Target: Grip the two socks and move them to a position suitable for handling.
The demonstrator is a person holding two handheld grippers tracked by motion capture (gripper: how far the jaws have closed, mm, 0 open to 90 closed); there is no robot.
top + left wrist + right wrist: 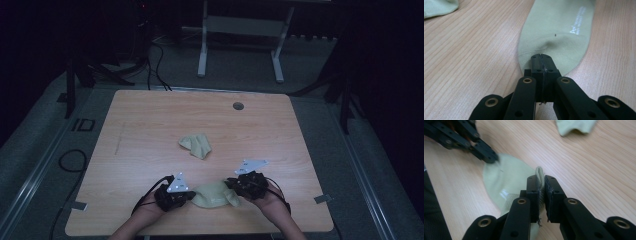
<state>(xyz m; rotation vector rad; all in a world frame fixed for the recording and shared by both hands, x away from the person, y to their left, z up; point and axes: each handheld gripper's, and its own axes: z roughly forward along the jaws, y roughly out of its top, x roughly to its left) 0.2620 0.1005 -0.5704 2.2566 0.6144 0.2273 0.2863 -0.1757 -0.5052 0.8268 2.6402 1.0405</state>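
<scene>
Dim room, dark floor, white desk legs past the far edge; wooden table [150,120] with a cable hole [238,106] near the far right corner.

Two pale green socks. Worked sock [214,195] flat by the near edge, about mid-width, stretched between both grippers. Second sock [196,145] crumpled near table centre, well apart, untouched.

Left gripper [189,196] clamped on the sock's rounded toe end; in the left gripper view jaws fully together, fabric [556,30] pinched at the tips and puckered just ahead of them. Reads as an anchor: toe pinned low to the table so the sock can't slide.

Right gripper [231,186] clamped on the opposite end; in the right gripper view a ribbed cuff edge [539,180] standing up between the pads, jaws narrow with cloth thickness between. Cuff lifted slightly off the wood, body of the sock [506,180] still flat behind it, left gripper [489,158] at its far end.

Likely purpose: hold both ends to straighten or fold toe-to-cuff. Grip at the extreme edges gives maximum control over length, minimal bunching.

Risk: thin bite on the cuff, could slip under pull.
</scene>
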